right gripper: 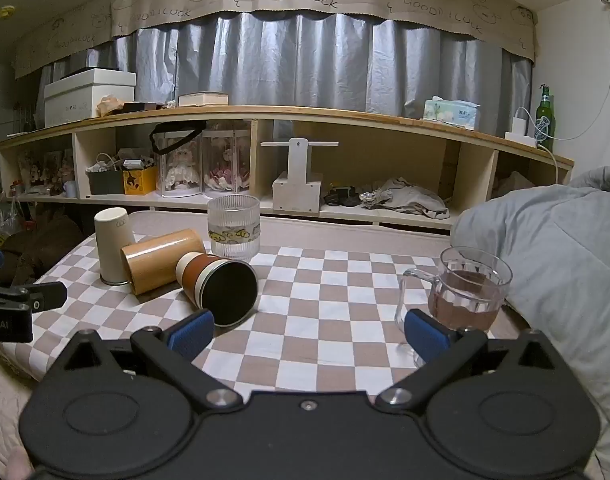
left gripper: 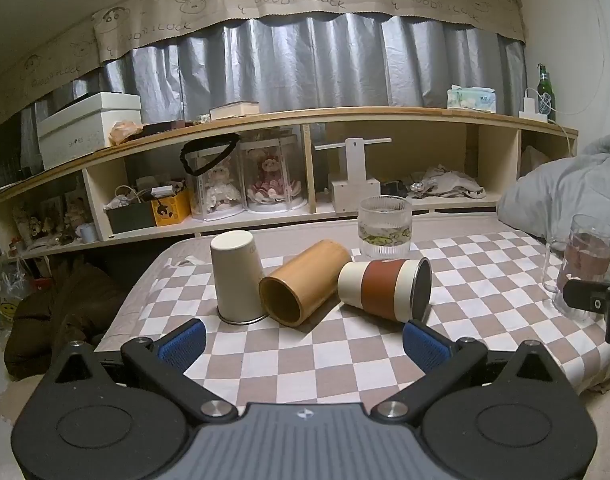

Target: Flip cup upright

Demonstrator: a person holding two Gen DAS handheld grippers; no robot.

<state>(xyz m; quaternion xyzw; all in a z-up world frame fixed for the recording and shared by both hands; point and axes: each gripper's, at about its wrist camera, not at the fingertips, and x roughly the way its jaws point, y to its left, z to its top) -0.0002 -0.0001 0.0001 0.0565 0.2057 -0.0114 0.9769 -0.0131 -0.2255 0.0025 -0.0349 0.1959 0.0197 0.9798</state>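
Banded cup: smooth cream-and-rust cylinder, lying on its side on the checked cloth, dark mouth toward us.
Bamboo cup: tipped over, touching it.
Left gripper: spread wide, empty.
Right gripper: spread wide, empty.

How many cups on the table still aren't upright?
3. The white cup stands upside down at the left, the bamboo cup lies on its side against it, and the banded cup lies right of that.
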